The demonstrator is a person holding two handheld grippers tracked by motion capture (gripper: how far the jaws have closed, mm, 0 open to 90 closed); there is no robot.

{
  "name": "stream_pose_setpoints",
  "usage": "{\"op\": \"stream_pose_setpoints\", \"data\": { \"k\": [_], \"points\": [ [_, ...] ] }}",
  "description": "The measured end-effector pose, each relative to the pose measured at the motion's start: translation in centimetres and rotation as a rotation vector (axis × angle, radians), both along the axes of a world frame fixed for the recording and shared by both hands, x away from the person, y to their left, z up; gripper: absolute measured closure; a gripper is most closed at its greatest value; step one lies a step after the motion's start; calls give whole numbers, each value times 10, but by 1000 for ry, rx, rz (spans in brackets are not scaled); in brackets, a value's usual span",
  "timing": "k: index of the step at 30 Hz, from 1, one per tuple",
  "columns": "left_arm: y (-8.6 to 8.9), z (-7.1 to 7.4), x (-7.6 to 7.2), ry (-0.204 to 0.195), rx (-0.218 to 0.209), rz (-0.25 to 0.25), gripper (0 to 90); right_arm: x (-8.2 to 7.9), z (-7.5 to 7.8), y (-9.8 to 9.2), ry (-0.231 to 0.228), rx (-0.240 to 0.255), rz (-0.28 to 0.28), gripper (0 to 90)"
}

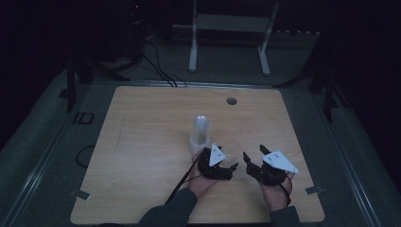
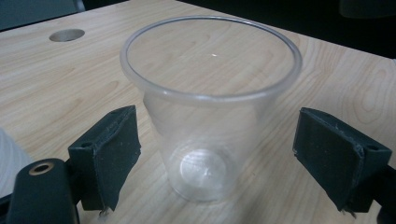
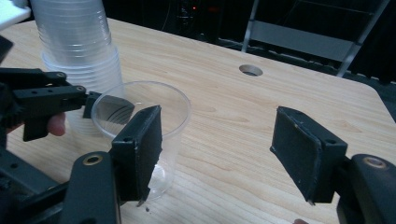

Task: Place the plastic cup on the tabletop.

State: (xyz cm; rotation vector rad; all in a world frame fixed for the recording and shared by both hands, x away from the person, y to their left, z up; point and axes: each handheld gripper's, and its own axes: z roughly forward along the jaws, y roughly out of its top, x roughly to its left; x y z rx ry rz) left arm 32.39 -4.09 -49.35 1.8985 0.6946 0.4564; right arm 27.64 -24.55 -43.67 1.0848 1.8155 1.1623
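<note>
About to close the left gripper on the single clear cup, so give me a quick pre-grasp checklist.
1. Left gripper open, one jaw either side of the clear plastic cup: ok.
2. Cup upright and empty on the wooden table: ok.
3. Pads already touching the cup wall: not ok, gaps both sides.
4. Right gripper open and off the cup: ok, though its near jaw sits close beside it.
5. Stack of cups apart from the single cup: cannot tell.

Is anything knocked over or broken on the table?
Nothing stands out. The single clear cup stands upright and empty between the left tongs' open jaws. The stack of cups behind it stands upright too. No spill or crack shows on the wooden table.
</note>
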Motion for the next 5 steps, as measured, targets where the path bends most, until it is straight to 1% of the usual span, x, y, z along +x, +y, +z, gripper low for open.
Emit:
{"op": "stream_pose_setpoints", "data": {
  "k": [3,5],
  "points": [
    [3,-1,-5,1,-2,12,146,0,0,0,0,1,-1,331],
    [5,-1,-6,7,-1,11,147,0,0,0,-1,0,-1,331]
  ]
}}
